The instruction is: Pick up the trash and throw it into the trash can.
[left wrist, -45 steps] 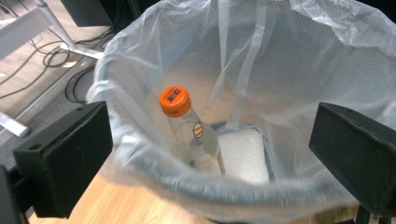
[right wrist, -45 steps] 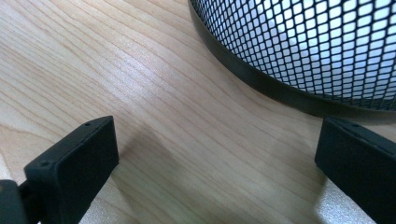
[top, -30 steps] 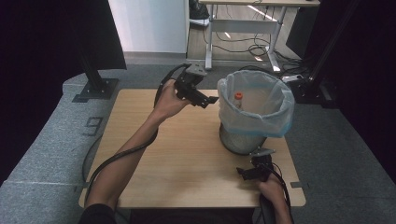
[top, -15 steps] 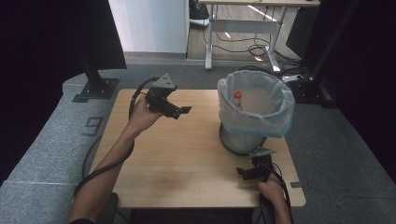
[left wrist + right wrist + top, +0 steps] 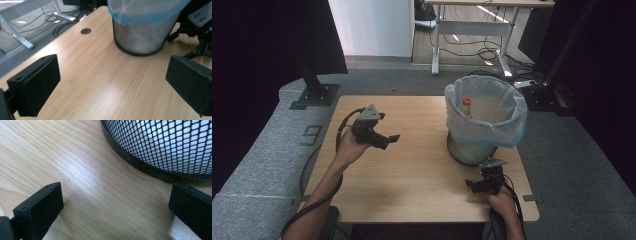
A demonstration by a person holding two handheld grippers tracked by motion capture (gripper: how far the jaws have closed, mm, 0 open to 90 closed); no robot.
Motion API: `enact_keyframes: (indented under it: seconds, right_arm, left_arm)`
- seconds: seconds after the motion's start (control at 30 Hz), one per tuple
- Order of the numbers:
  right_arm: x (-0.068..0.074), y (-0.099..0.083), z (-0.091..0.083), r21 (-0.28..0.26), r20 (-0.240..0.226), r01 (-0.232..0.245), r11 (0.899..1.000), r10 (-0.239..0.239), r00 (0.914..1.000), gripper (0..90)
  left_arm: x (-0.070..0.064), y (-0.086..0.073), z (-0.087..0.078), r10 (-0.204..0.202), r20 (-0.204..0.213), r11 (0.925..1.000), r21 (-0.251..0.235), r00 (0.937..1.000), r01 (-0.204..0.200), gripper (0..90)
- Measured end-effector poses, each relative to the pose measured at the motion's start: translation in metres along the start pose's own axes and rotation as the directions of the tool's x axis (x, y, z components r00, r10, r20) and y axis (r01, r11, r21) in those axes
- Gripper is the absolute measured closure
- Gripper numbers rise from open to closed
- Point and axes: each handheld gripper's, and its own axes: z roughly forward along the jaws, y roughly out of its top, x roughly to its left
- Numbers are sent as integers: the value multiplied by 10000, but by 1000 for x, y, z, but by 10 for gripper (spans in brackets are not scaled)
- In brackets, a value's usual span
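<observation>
A black mesh bin (image 5: 472, 150), lined with a pale blue bag (image 5: 507, 131) folded over its rim, is seen at the worktop's (image 5: 412, 170) right. An orange-capped bottle (image 5: 466, 106) is held inside. Both the left gripper (image 5: 388, 140) and right gripper (image 5: 475, 185) are spread, empty.

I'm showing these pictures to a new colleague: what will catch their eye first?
Probably the mesh bin with its pale blue liner, standing at the table's far right, an orange-capped bottle inside. Next, the left claw, open and raised over the table's left side, and the right claw, open near the bin's base.
</observation>
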Motion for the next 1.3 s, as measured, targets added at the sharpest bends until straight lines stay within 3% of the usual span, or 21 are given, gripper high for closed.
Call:
enact_keyframes:
  seconds: [0.23,0.37,0.63,0.97,1.17,1.3]
  right_arm:
    - [0,0,0,-23,2,7,10000,-7,10000,0]
    - [0,0,0,-23,12,-22,10000,22,10000,0]
    - [0,0,0,-23,14,-24,10000,24,10000,0]
    - [0,0,0,-22,22,-28,10000,28,10000,0]
    - [0,0,0,-20,27,-35,10000,35,10000,0]
    - [0,0,0,-23,27,-35,10000,35,10000,0]
  left_arm:
    - [2,-39,-1,-590,-32,9983,-18,9983,589,0]
    - [6,-61,5,-772,-193,9968,203,9968,776,0]
    - [8,-98,11,-1362,-423,9900,311,9898,1376,0]
    - [7,-130,20,-1732,-625,9827,553,9829,1767,0]
    - [3,-143,29,-1691,-658,9787,1068,9834,1755,0]
    - [1,-150,38,-1731,-425,9721,1534,9840,1777,0]
